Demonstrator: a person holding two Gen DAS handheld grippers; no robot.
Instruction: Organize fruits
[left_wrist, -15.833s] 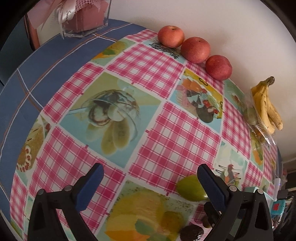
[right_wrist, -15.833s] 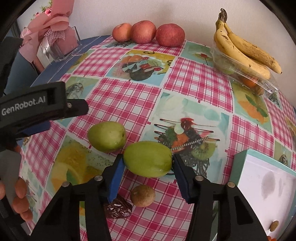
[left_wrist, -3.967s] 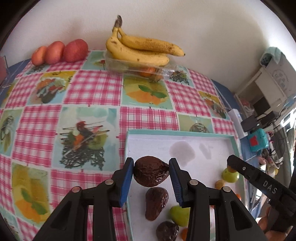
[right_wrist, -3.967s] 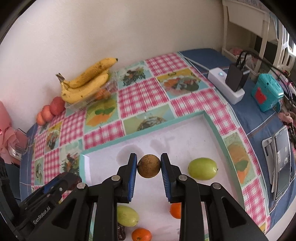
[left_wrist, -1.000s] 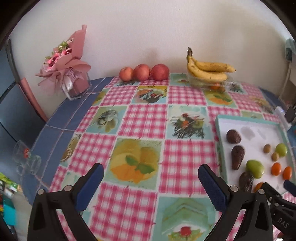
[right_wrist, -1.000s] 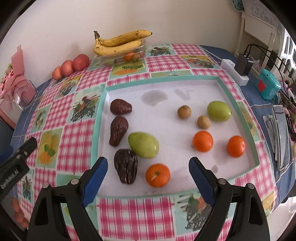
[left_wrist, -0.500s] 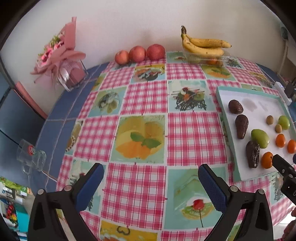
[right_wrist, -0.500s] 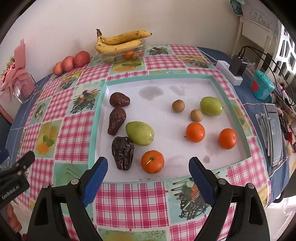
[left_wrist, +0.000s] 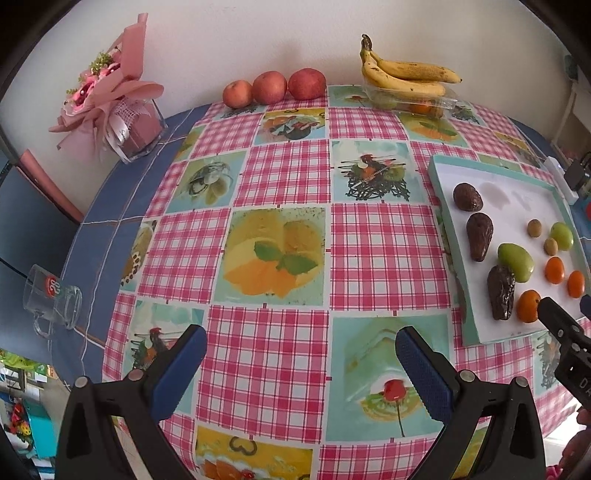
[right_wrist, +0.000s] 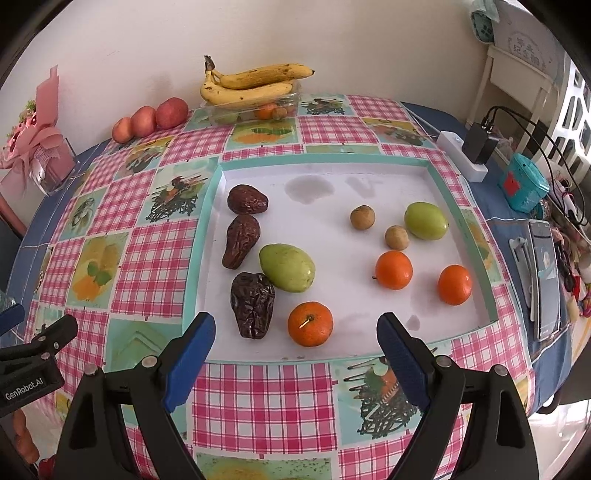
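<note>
Both tools are seen raised above the worktop (left_wrist: 280, 192), which is covered by a pink checked cloth with fruit prints. The left tool (left_wrist: 301, 354) is spread wide, with nothing between its blue pads. The right tool (right_wrist: 295, 338) is likewise spread wide and empty, held over the near edge of the tray (right_wrist: 332, 158).

Inside the white, teal-rimmed tray are found three dark wrinkled fruits (right_wrist: 242, 240) in a column at the left, a green fruit (right_wrist: 287, 267) just beside them, three oranges (right_wrist: 393, 269), two small brown fruits (right_wrist: 362, 217) and a second green fruit (right_wrist: 425, 220) at the right.

Against the wall, three apples (left_wrist: 272, 88) and a bunch of bananas (left_wrist: 406, 75) on a clear container are noted.
</note>
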